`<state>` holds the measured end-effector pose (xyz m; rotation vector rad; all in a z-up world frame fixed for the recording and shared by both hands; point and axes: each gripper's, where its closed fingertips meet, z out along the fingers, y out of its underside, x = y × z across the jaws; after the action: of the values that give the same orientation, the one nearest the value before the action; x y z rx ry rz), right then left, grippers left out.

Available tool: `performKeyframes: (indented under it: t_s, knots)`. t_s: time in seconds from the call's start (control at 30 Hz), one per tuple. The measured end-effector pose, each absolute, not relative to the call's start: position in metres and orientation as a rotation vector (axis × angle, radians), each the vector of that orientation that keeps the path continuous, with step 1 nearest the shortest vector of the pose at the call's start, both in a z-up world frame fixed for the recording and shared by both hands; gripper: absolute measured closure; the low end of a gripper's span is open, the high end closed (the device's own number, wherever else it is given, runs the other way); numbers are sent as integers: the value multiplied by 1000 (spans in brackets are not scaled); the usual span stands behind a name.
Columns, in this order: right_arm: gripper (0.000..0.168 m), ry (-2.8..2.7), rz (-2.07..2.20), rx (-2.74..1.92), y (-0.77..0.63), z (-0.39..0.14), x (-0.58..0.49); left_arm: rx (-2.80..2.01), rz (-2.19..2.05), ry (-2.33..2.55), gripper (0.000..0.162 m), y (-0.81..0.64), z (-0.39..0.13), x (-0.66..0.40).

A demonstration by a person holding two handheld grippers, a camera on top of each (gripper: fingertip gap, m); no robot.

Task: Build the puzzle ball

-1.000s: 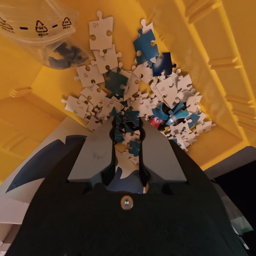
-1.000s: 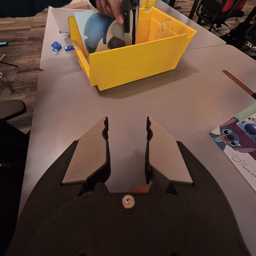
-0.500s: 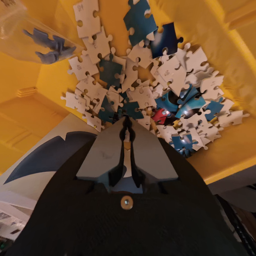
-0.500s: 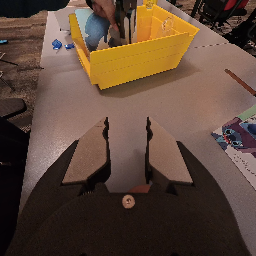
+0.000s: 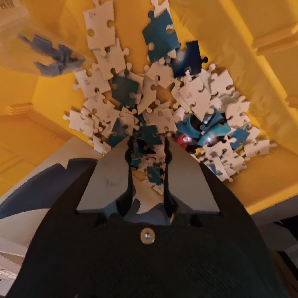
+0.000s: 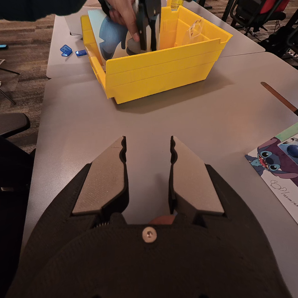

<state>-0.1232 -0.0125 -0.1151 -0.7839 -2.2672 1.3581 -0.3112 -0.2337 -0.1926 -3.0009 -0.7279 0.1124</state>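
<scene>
Loose puzzle pieces (image 5: pixel 161 100), white-backed, blue and one red, lie heaped on the floor of the yellow bin (image 5: pixel 241 64). My left gripper (image 5: pixel 148 140) is inside the bin, open, with its tips just above dark teal pieces at the near edge of the heap; nothing is clamped between them. In the right wrist view it shows as a dark tool (image 6: pixel 148 32) held by a hand (image 6: pixel 125 17) in the bin (image 6: pixel 161 75). My right gripper (image 6: pixel 148 141) is open and empty over the grey table (image 6: pixel 96 121), well short of the bin.
A clear plastic bag with blue-grey parts (image 5: pixel 53 54) hangs at the bin's far left. A printed card (image 6: pixel 109 37) leans inside the bin. A printed sheet with a blue cartoon figure (image 6: pixel 277 169) lies at the table's right edge. Small blue items (image 6: pixel 66 50) and a brown strip (image 6: pixel 277 96) lie farther off. The left gripper's tips are roughly 30 cm from the right gripper's.
My left gripper closed over the heap half a second ago and has opened again, staying near the same teal pieces. The right gripper has drifted slightly toward the bin.
</scene>
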Motion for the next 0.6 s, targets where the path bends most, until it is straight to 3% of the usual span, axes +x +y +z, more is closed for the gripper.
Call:
performKeyframes:
  t_s: [0.13,0.33,0.47,0.6]
  knots:
    - [117,-2260,1357,-786,-11,-114,-123,-3059,244,-688,135,-236,-198,-315]
    - [117,-2261,1354,-782,-11,-114,-122,-3057,225,-663,137,-237,-193,-313]
    - [117,-2258,1355,-779,-10,-113,-122,-2867,-56,-703,137,-221,-170,-304]
    - [117,-2259,1360,-782,-11,-113,-122,-2478,-645,-607,137,-180,-119,-258]
